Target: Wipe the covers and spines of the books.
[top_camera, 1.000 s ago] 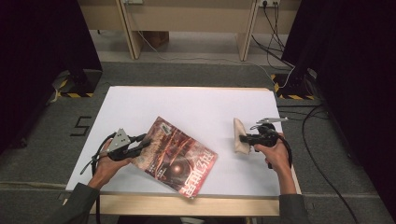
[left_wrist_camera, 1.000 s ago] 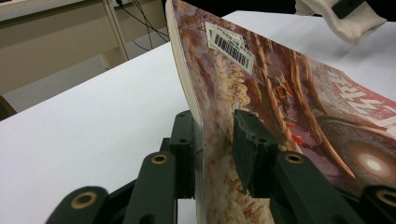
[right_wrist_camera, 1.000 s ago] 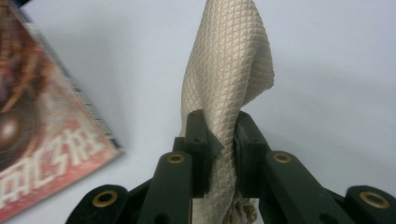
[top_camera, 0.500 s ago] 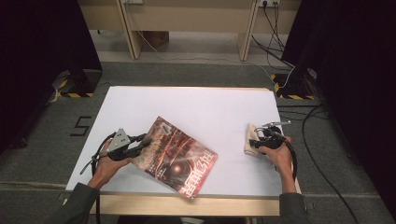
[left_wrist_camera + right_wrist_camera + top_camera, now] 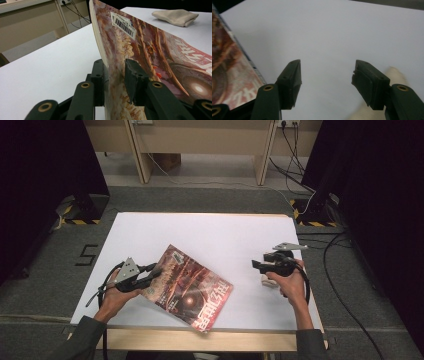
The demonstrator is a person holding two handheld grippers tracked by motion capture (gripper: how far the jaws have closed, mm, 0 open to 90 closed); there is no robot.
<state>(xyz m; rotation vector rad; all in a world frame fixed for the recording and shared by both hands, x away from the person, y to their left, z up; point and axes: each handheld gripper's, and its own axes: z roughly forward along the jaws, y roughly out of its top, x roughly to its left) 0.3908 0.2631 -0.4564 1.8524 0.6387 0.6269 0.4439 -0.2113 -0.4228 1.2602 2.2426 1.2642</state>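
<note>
A reddish-covered book (image 5: 192,287) lies slanted on the white table (image 5: 210,230), its left edge lifted. My left gripper (image 5: 155,274) is shut on that edge; in the left gripper view the pads (image 5: 133,75) press both faces of the book (image 5: 150,50). My right gripper (image 5: 256,266) hovers at the right and points left toward the book. Its jaws have just been opening and hold nothing (image 5: 325,72). A folded beige cloth (image 5: 267,281) lies on the table under the right hand, also in the left gripper view (image 5: 176,17) and blurred beside the right jaw (image 5: 395,75).
The book's near corner reaches the table's front edge (image 5: 202,329). Bare white tabletop lies between the book and the right gripper. Cables (image 5: 335,265) run over the floor to the right, and wooden desk legs (image 5: 142,155) stand beyond the table.
The right gripper has let go of the beige cloth, opened its jaws and moved up and left away from it. The left gripper and the book have stayed in place.
</note>
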